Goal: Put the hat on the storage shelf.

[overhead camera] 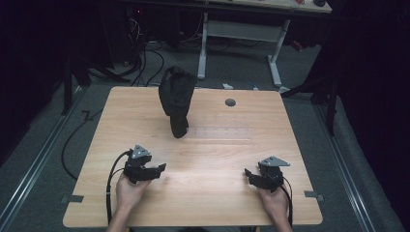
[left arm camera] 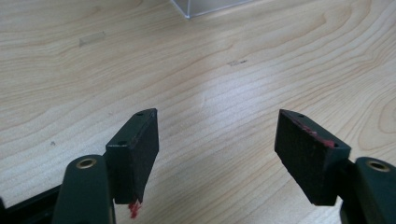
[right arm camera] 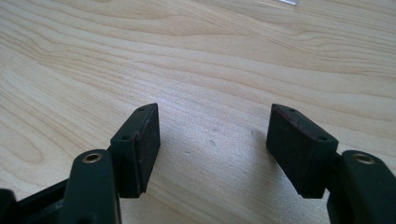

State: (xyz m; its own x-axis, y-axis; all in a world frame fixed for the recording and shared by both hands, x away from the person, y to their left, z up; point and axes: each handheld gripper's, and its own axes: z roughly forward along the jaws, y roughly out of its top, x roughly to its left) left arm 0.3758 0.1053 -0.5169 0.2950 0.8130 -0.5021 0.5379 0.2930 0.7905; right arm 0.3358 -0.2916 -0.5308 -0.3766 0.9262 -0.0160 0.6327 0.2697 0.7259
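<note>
**Two grippers, one black cloth, nothing grabbed**

Quick count of the wooden table (overhead camera: 203,193): two hand-held grippers and one black cloth (overhead camera: 176,99). The cloth is bunched up at the far-middle of the table, well apart from both grippers. Left gripper (left arm camera: 217,140) sits near-left with its jaws spread wide, just bare wood between them. Right gripper (right arm camera: 212,137) sits near-right, same deal, jaws apart and holding nothing. There's also one small dark round hole (overhead camera: 230,102) in the tabletop, right of the cloth.

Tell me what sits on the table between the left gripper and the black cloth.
Nothing: in the high view, the stretch of wooden table between the left gripper and the black cloth is bare wood. Its jaws stand open.
</note>
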